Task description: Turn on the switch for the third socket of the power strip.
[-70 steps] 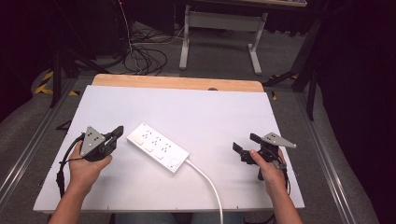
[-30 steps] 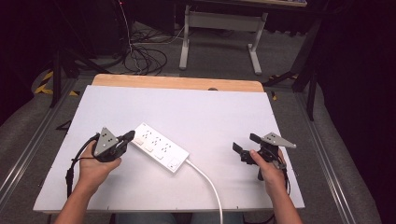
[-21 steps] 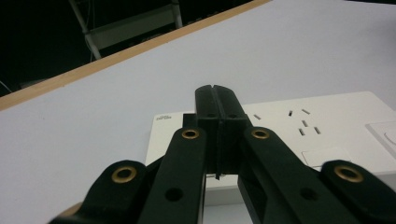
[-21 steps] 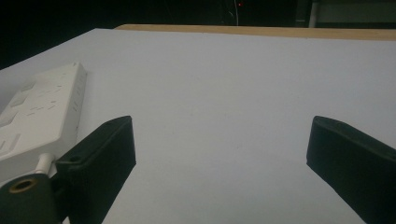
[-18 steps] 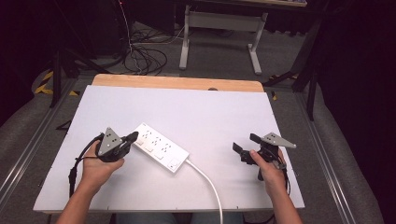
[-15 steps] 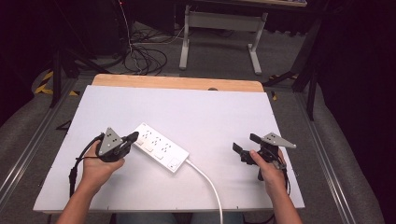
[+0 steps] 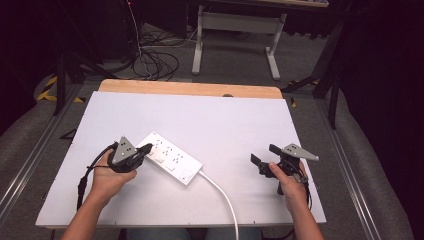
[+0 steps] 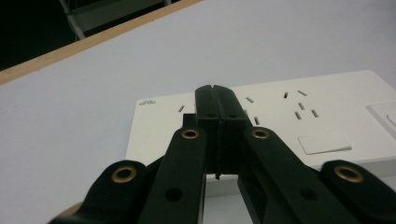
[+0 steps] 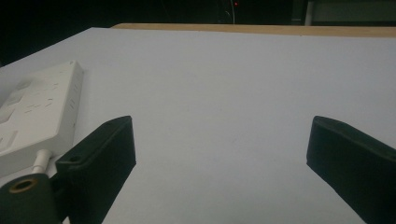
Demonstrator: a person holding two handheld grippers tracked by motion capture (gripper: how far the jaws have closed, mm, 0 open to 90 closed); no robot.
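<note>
Pressing down on the power strip (image 7: 169, 158) is my job now: it lies slantwise on the white table (image 7: 240, 120), left of the middle, its cord (image 7: 223, 196) running toward me. My left gripper (image 8: 215, 100), jaws pinched together with nothing between them, sits over the strip's near end beside the sockets; a rocker switch (image 8: 324, 143) lies off to one side. I'd judge a short, straight push is best, so the strip doesn't skid. My right gripper (image 7: 262, 158) hangs wide open, well apart.
</note>
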